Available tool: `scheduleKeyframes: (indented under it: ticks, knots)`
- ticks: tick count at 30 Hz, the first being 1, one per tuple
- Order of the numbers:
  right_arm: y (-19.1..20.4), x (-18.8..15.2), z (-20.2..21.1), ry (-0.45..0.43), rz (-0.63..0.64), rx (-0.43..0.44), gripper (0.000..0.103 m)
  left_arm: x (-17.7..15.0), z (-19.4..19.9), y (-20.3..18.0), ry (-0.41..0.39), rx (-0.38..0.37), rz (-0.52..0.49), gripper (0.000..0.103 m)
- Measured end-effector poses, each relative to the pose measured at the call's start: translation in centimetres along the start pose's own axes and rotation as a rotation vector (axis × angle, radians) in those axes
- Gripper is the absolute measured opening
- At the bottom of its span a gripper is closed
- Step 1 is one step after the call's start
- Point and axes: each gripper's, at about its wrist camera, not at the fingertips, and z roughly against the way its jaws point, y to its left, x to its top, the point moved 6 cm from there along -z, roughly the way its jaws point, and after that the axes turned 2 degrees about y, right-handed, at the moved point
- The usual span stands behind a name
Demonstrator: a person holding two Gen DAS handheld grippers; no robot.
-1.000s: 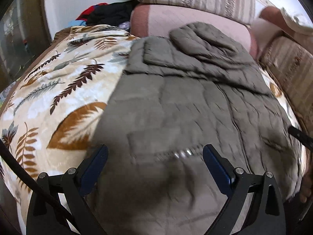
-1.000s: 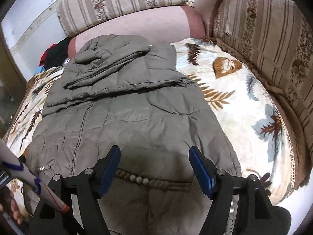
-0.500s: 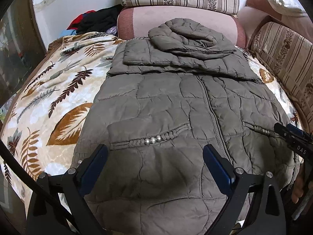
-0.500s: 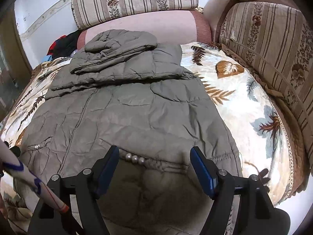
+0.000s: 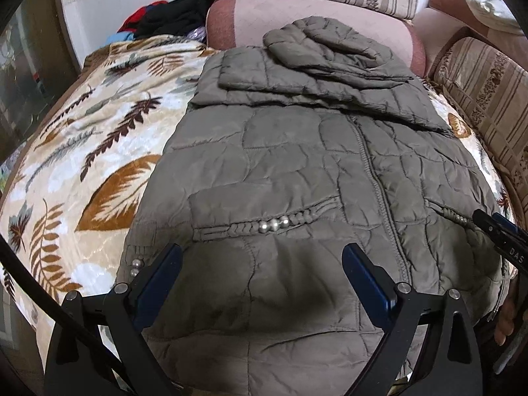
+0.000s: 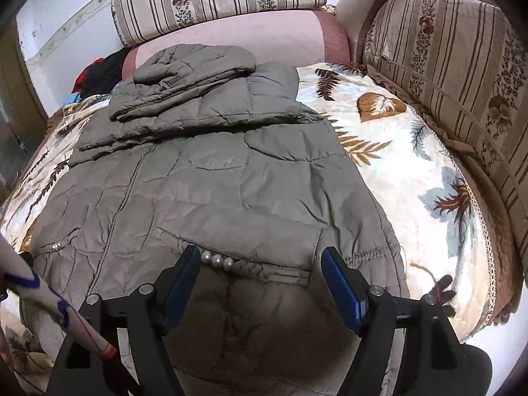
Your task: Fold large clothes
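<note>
An olive-grey quilted puffer coat is lying front-up on a leaf-print blanket covering the sofa seat, its zip running down the middle and its hood and sleeves folded across the chest near the pink backrest.

The left gripper is hovering over the coat's lower left panel, pointing forward along the garment toward the hood. Its blue-padded fingers are spread wide and are gripping nothing, with the pearl-trimmed pocket braid lying just beyond the tips.

The right gripper is hanging in a matching pose over the lower right panel, jaws likewise gaping and empty. Its left fingertip is sitting just beside the three pearls on that pocket's edge.

Striped floral cushions are lining the back and side of the sofa, and a heap of dark and red clothes is resting at the far left corner.
</note>
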Motion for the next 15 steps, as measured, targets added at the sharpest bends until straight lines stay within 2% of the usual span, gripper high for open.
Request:
scheduleKeyframes:
  ticks: [11,13,15]
  knots:
    - [0.0,-0.3,-0.8,0.021,-0.001,-0.004,0.081,-0.2,-1.3,1.4,0.040,0.022,0.030,0.097]
    - [-0.4,-0.2,-0.7,0.022,-0.005,-0.009,0.081,0.3,-0.8,2.4,0.022,0.028,0.032,0.097]
    - [-1.0,0.0,-0.4,0.016,-0.016,-0.014,0.081,1.5,0.5,5.1,-0.030,0.060,0.061,0.097]
